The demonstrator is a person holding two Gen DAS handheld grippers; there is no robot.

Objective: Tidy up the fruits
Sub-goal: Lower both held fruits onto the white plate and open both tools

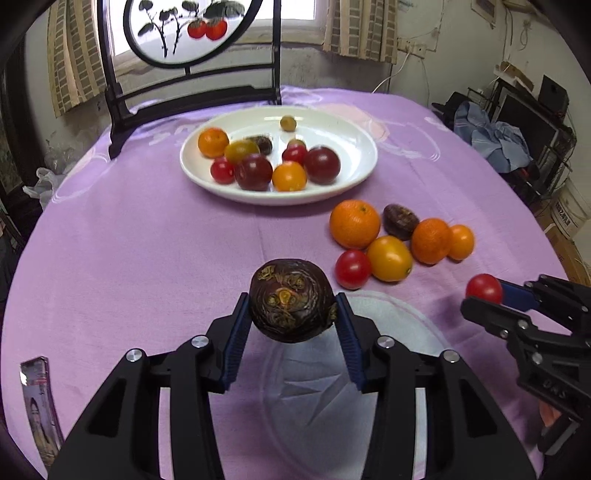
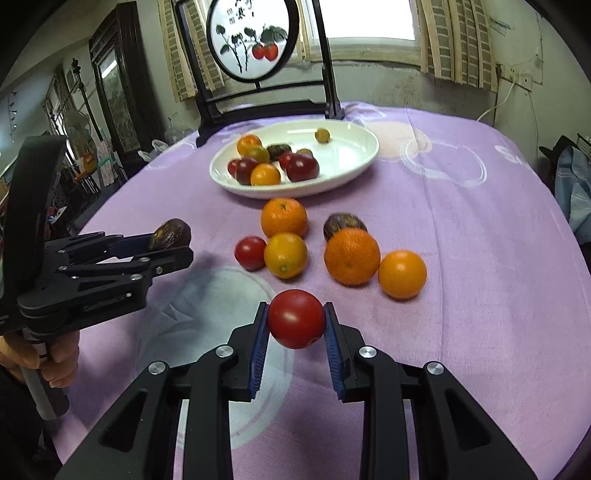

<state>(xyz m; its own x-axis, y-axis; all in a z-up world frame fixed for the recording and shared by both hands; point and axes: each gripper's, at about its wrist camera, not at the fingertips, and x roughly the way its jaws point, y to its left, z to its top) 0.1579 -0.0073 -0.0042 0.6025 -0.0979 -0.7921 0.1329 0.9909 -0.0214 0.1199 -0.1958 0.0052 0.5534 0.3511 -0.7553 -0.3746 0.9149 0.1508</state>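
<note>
The left gripper grips a dark fruit and the right gripper a red tomato, above the table's near edge; next, probably carry both to the white plate.

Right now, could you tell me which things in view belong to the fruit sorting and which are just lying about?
Job:
- left gripper holding dark fruit
- right gripper holding red tomato
- white plate of fruit
- loose fruit pile on the cloth

Lying about:
- painted screen stand
- packet at table edge
- clothes heap
</note>
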